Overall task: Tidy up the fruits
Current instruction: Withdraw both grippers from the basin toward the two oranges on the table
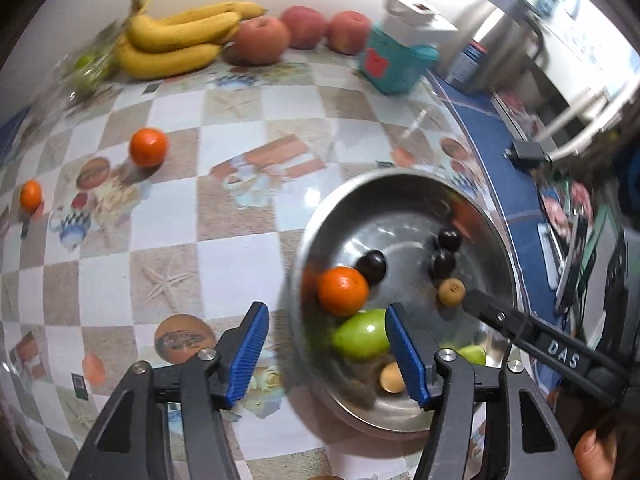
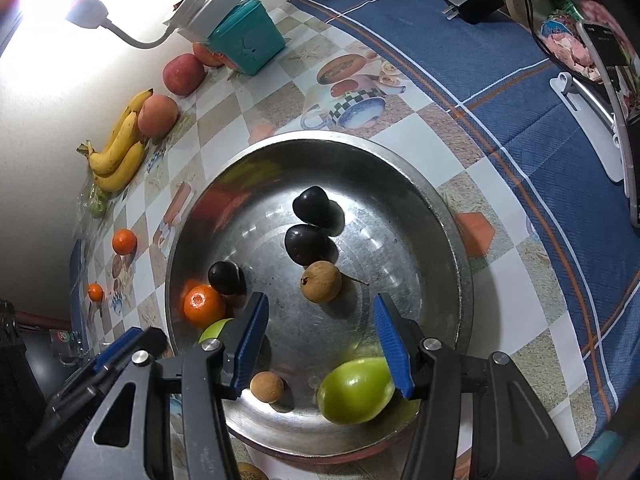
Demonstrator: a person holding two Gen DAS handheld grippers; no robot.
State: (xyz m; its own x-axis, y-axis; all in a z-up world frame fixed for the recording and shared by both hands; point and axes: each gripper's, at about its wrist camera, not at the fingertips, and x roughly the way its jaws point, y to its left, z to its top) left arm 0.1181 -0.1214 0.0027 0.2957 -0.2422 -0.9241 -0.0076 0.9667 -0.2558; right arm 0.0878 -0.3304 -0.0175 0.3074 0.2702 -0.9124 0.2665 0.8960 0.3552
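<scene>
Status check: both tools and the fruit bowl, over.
Left tool open, empty, at bowl rim. Right tool open over bowl. Two oranges still outside. Nothing blocking.

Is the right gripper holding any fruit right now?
No: in the right wrist view the right gripper stands open over the round steel bowl, with nothing between its blue pads.
</scene>
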